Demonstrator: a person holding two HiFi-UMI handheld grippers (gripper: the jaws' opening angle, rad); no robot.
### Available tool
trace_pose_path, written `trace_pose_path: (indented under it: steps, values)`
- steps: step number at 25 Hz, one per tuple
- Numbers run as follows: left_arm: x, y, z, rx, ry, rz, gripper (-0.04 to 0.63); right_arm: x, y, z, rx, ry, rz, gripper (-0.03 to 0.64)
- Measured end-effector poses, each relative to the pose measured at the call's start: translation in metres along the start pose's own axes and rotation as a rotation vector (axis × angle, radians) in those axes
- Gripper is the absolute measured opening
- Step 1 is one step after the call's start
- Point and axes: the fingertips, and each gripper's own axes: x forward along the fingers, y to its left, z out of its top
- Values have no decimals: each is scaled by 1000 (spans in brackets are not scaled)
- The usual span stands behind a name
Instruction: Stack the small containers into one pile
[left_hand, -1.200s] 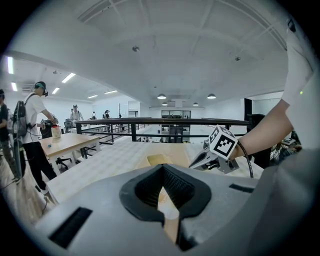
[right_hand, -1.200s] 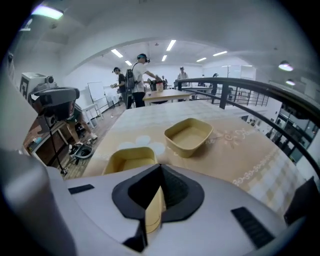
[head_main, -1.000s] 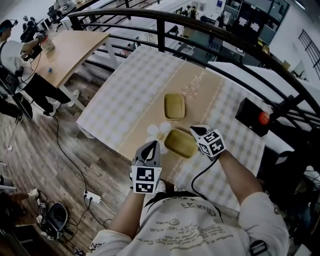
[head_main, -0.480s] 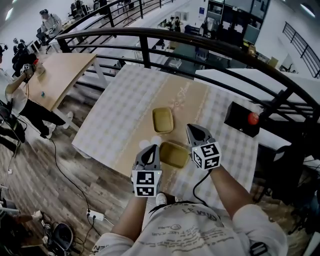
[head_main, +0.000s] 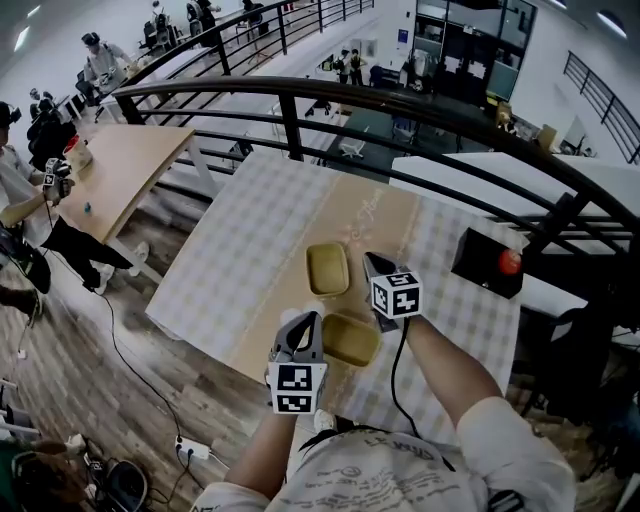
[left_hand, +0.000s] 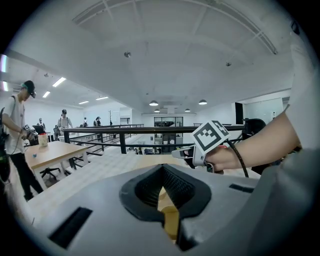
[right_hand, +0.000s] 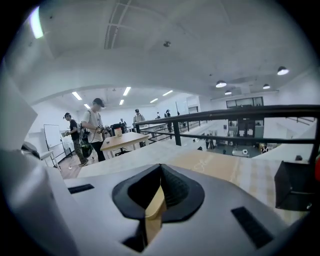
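Two small olive-yellow containers sit open side up on the checked table (head_main: 250, 230). The far container (head_main: 327, 268) lies on the tan runner and the near container (head_main: 349, 339) is close to the front edge. My left gripper (head_main: 309, 319) is shut, its tip just left of the near container. My right gripper (head_main: 368, 261) is also shut, its tip just right of the far container's rim. In each gripper view the jaws (left_hand: 162, 192) (right_hand: 159, 192) meet, with only a thin tan sliver showing in the slit. The right gripper (left_hand: 186, 154) also shows in the left gripper view.
A black box with a red button (head_main: 490, 265) stands at the table's right. A dark railing (head_main: 300, 100) runs behind the table. People stand by a wooden table (head_main: 120, 165) at the left. The table's front edge is close to the near container.
My right gripper has moved forward, from beside the near container to beside the far one. The left gripper has kept its place by the near container. Both containers stayed put.
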Motion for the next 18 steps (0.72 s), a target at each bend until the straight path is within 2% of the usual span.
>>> trace_pose_path:
  steps: [5, 7, 8, 13, 18]
  values:
    - [13, 20, -6, -25, 17, 37, 6, 42, -4, -29, -1, 121, 41, 19]
    - [18, 30, -10, -37, 30, 56, 6, 56, -3, -44, -8, 179, 62, 101]
    - [20, 34, -11, -42, 36, 67, 6, 62, -4, -51, -8, 208, 67, 110]
    - [25, 53, -17, -58, 57, 112, 6, 89, -11, -81, 22, 333, 58, 115]
    - [30, 69, -44, -95, 102, 147, 6, 118, -12, -111, 130, 469, 58, 115]
